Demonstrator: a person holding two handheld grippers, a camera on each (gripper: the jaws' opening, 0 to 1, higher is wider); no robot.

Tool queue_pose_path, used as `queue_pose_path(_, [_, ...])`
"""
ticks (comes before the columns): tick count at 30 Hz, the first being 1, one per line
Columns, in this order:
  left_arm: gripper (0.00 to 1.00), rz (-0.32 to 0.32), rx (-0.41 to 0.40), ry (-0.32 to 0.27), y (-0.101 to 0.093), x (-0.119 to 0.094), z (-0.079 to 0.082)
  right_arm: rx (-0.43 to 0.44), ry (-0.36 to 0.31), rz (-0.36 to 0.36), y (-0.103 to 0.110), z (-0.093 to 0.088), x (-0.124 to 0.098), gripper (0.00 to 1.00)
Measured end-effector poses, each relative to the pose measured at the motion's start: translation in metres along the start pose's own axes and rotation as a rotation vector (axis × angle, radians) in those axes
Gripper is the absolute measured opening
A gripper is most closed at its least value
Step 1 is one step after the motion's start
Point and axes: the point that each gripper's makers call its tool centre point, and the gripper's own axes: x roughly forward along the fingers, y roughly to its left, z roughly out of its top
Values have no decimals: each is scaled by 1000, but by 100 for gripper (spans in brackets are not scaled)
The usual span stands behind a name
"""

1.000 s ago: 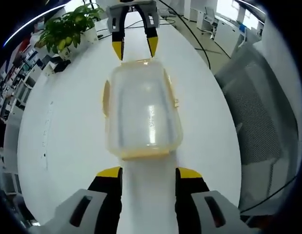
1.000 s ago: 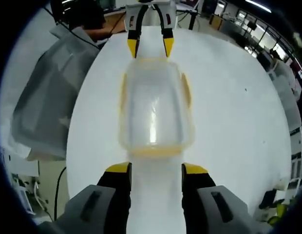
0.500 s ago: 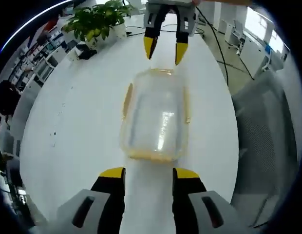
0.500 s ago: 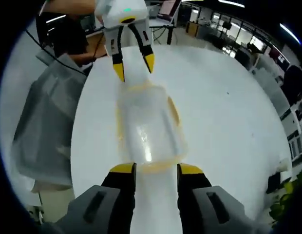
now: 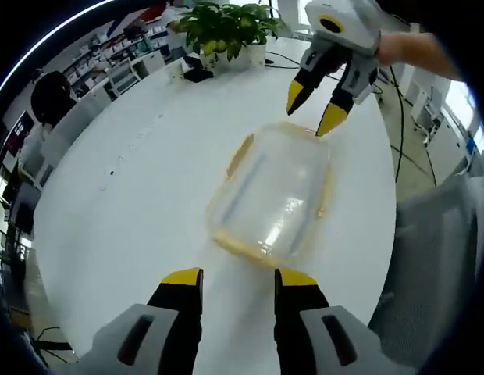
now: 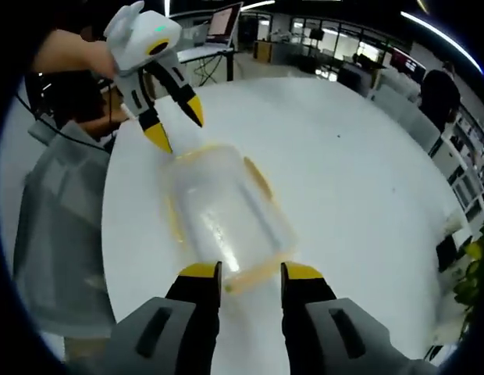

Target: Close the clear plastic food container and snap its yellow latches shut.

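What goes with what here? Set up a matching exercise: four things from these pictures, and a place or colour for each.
Things:
1. container
2. potted plant
3. left tongs
4. table

Descriptions:
A. white, round-edged
B. green leaves, at the table's far edge
C. clear, yellow-trimmed, lying between the two tongs
D. yellow-tipped, open, at the container's near end

Pairs: 1-C, 2-B, 3-D, 4-A

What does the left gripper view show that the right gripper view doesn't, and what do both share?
Left gripper view: a potted plant at the far end of the white table, with the right gripper open at the container's far end.

Right gripper view: a laptop beyond the table, with the left gripper open.

Both: the clear container, lid on, lying between the two grippers.
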Motion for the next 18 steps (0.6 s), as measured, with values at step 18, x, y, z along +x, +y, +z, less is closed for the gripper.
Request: queue_pose_path(18, [24, 30, -180, -62, -4, 12, 11, 113, -55, -47, -3, -3, 8, 24])
